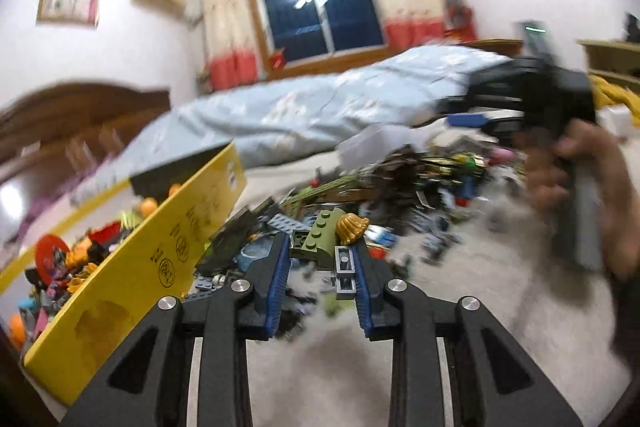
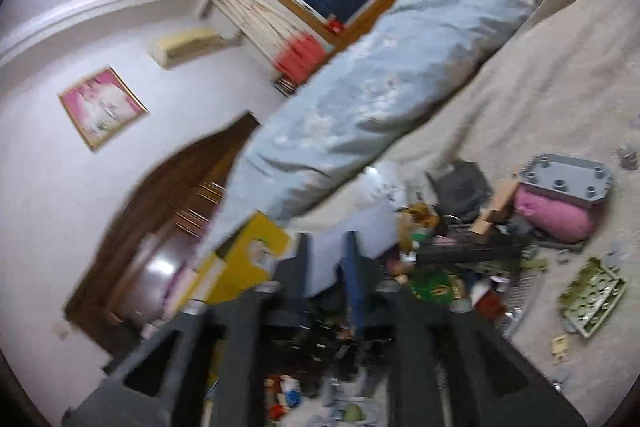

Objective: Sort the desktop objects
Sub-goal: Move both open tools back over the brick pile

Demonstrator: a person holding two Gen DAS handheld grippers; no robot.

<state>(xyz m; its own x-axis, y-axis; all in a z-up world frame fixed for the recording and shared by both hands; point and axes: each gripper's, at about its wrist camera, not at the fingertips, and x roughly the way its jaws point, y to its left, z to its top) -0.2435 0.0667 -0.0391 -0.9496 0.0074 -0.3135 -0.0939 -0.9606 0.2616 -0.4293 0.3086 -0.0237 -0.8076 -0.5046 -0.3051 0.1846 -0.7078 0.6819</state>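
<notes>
Bricks [image 1: 404, 183] heaped mid-frame on the bed beside the yellow box [image 1: 132, 267]: left tongs [image 1: 320, 259] pinch an olive brick [image 1: 316, 239], right tongs [image 2: 324, 267] blurred, state unreadable; a shallow, tip-only grip could drop it.

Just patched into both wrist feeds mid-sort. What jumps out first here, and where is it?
The heap of toy bricks on the pale bedcover, right ahead of the left gripper, whose blue pads have an olive brick and a small grey piece between them. Left of it stands an open yellow box already holding bright pieces. Behind, a rolled pale blue quilt crosses the bed, and the right gripper shows blurred at the right.
</notes>
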